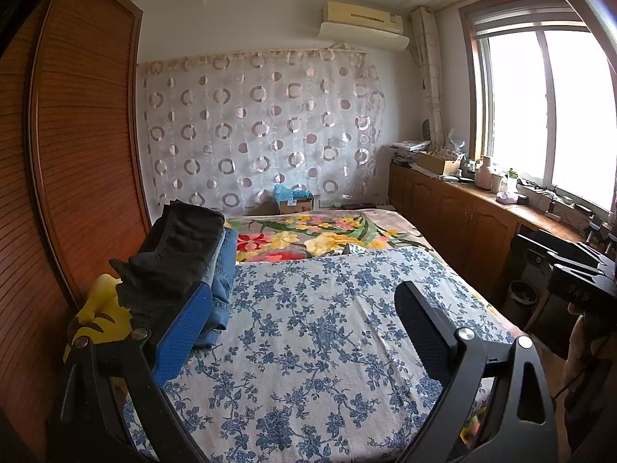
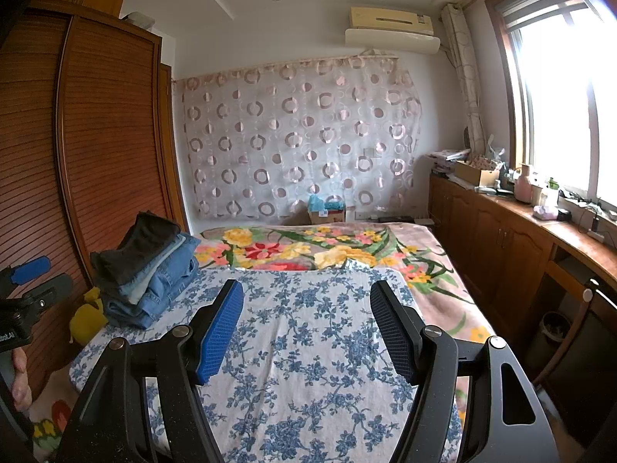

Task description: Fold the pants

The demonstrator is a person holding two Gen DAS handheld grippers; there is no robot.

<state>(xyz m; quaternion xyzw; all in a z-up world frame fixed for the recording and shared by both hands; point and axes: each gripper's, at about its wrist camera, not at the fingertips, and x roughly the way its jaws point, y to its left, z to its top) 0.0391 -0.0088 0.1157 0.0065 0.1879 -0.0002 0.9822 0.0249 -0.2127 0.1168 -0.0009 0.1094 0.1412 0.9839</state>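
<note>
A stack of folded pants [image 2: 148,270] lies at the left edge of the bed, dark pants on top and blue jeans below; it also shows in the left wrist view [image 1: 185,262]. My left gripper [image 1: 304,301] is open and empty, its blue finger right beside the stack. My right gripper [image 2: 308,301] is open and empty above the blue-flowered sheet [image 2: 308,347], to the right of the stack. The left gripper also shows at the left edge of the right wrist view [image 2: 34,281].
A flowered blanket [image 2: 347,247] covers the far half of the bed. A wooden wardrobe [image 2: 77,135] stands to the left. A low cabinet [image 2: 501,239] with clutter runs along the window at right. A yellow soft toy [image 2: 86,316] lies beside the stack.
</note>
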